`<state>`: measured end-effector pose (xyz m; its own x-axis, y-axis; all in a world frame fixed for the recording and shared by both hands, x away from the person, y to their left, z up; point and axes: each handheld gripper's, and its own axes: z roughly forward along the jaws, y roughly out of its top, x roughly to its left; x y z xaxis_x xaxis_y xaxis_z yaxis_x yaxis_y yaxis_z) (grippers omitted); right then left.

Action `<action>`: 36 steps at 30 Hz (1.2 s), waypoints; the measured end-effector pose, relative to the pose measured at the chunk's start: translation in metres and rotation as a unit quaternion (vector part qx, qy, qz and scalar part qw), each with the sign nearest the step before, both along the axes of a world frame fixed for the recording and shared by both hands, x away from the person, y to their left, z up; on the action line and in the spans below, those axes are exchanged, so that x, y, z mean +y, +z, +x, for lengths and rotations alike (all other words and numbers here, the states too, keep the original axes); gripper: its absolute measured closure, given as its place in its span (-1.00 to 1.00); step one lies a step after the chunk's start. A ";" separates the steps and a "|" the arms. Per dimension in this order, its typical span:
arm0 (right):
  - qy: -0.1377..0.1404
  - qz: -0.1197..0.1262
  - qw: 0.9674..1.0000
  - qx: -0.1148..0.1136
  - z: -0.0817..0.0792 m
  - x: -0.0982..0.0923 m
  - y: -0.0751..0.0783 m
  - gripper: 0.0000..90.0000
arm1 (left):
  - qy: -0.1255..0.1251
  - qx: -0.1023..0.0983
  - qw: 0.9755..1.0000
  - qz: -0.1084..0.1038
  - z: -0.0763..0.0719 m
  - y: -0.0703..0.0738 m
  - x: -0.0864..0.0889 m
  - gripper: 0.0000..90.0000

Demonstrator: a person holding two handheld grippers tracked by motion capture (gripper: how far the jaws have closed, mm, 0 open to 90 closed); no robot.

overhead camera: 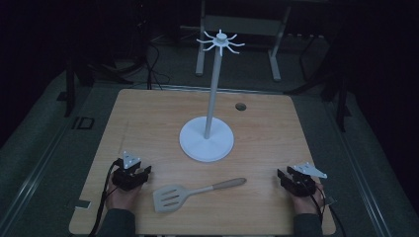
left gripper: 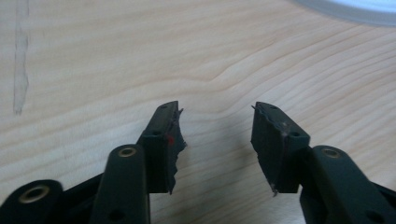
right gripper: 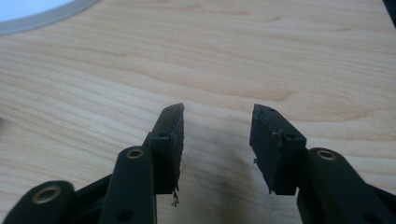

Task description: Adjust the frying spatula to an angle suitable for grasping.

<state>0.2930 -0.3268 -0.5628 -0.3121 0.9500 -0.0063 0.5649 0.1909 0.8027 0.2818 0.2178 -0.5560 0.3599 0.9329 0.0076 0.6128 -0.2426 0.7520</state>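
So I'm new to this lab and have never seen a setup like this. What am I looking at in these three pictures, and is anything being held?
No robot here: a person sits at a wooden table and holds a hand-operated tool with two black jaws in each hand. The high view looks down from above the person; the left gripper is at its left, the right gripper at its right. The other two pictures come from small cameras riding on the tools, each looking along its own jaws: the left gripper and the right gripper both stand open over bare wood, holding nothing. On the table stands a white stand with a round base, a tall pole and hooks at the top. Nearer the person, between the two hands, lies a spatula with a pale slotted blade and a wooden handle, untouched.
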 end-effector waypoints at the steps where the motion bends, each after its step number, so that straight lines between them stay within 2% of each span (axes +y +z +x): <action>1: 0.001 0.000 1.000 -0.004 0.000 0.000 0.001 0.24 | -0.003 -0.003 1.000 -0.008 -0.001 0.002 0.000 0.18; 2: 0.001 0.000 1.000 -0.004 0.000 0.000 0.001 0.24 | -0.003 -0.003 1.000 -0.008 -0.001 0.002 0.000 0.19; 3: 0.003 -0.005 1.000 -0.011 -0.001 0.002 0.001 0.24 | -0.012 -0.004 1.000 -0.022 -0.003 0.006 0.000 0.22; 4: 0.003 -0.005 1.000 -0.011 -0.001 0.002 0.001 0.24 | -0.012 -0.004 1.000 -0.022 -0.003 0.006 0.000 0.25; 8: 0.011 -0.014 0.999 -0.036 -0.005 0.006 0.005 0.29 | -0.023 -0.018 0.999 -0.029 -0.007 0.014 -0.001 0.30; 11: 0.010 -0.015 0.999 -0.041 -0.006 0.007 0.006 0.31 | -0.042 -0.035 0.997 -0.046 -0.011 0.026 -0.005 0.34; 13: 0.009 -0.019 0.999 -0.041 -0.006 0.007 0.005 0.35 | -0.057 -0.040 0.996 -0.047 -0.013 0.031 -0.009 0.41; 16: 0.011 -0.018 0.999 -0.050 -0.007 0.007 0.006 0.57 | -0.086 -0.043 0.995 -0.035 -0.019 0.036 -0.018 0.54; 20: 0.016 -0.016 0.998 -0.052 -0.009 0.007 0.008 0.87 | -0.125 -0.041 0.990 -0.050 -0.027 0.041 -0.027 0.70; 22: 0.015 -0.017 0.998 -0.052 -0.009 0.007 0.008 0.98 | -0.138 -0.037 0.989 -0.048 -0.030 0.042 -0.031 0.77; 27: 0.012 -0.014 0.998 -0.054 -0.009 0.004 0.009 1.00 | -0.184 -0.027 0.982 -0.038 -0.038 0.043 -0.044 0.94; 31: 0.009 -0.014 0.998 -0.055 -0.009 0.004 0.009 0.99 | -0.204 -0.012 0.978 -0.037 -0.042 0.039 -0.053 0.98; 32: 0.007 -0.014 0.998 -0.055 -0.009 0.004 0.008 0.99 | -0.218 -0.001 0.976 -0.023 -0.045 0.034 -0.060 0.98; 34: 0.006 -0.015 0.998 -0.056 -0.009 0.004 0.008 0.99 | -0.227 0.008 0.974 -0.010 -0.047 0.031 -0.064 0.99; 35: 0.006 -0.015 0.998 -0.056 -0.009 0.004 0.008 0.99 | -0.227 0.008 0.974 -0.010 -0.047 0.031 -0.064 0.99; 36: 0.006 -0.015 0.998 -0.056 -0.010 0.004 0.009 0.98 | -0.232 0.012 0.973 0.001 -0.049 0.030 -0.065 0.99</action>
